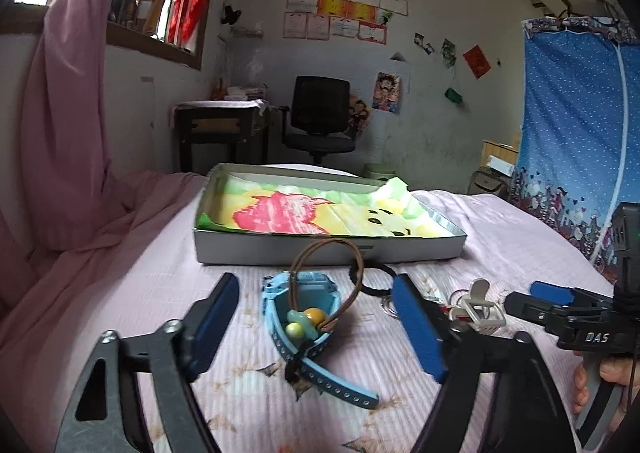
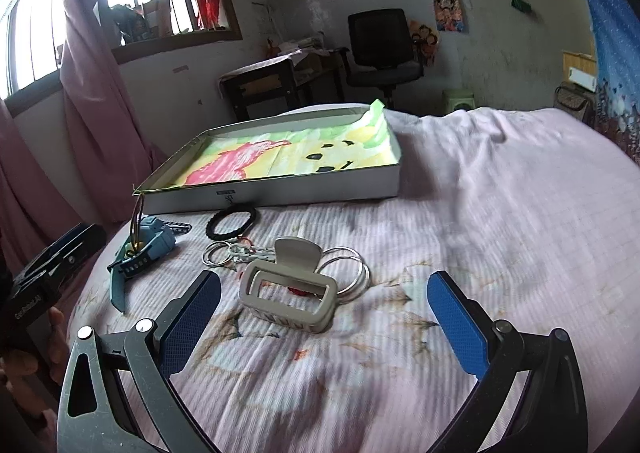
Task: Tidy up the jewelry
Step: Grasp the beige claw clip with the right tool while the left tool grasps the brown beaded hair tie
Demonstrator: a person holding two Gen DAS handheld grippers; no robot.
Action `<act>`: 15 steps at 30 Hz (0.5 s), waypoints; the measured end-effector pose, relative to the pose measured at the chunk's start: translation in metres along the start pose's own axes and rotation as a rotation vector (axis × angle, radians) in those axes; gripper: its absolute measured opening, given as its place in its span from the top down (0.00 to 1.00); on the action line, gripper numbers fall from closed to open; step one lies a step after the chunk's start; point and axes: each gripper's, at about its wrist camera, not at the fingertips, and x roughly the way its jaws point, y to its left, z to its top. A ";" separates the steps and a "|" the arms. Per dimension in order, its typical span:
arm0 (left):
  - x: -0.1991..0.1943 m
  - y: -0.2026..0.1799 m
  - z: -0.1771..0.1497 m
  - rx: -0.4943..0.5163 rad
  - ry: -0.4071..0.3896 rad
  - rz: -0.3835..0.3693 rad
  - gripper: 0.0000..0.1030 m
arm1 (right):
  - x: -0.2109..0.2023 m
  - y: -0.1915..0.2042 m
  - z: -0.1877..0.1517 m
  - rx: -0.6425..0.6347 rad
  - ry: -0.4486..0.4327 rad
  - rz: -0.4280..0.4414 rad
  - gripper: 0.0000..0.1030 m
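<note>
Setting: pink quilted bed (image 1: 160,293), bedroom wall behind.
Left wrist view: left gripper (image 1: 316,327) gapes, pads clear of the blue watch (image 1: 304,317) at frame centre; a brown cord bracelet (image 1: 328,269) loops over it.
Tray: shallow box (image 1: 328,249) just beyond, mid-frame.
Right wrist view: right gripper (image 2: 324,325) spread wide, empty, around the grey hair claw (image 2: 288,293); silver rings (image 2: 352,269) touch it.
Advice: close on the watch body, not the cord.

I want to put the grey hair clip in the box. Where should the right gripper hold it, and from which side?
Grip the hair clip across its rectangular open frame, coming from the near side, above. The frame's long bars face the right gripper, whose open fingers already stand on both sides. Probably avoid the upright handle: squeezing would open it.
</note>
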 end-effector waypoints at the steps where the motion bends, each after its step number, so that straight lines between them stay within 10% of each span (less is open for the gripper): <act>1: 0.002 0.000 0.000 0.002 0.008 -0.015 0.34 | 0.003 0.002 0.000 -0.006 0.004 0.008 0.10; 15: 0.025 -0.018 -0.005 0.076 0.080 -0.061 0.74 | 0.028 0.014 -0.011 -0.038 0.079 0.085 0.35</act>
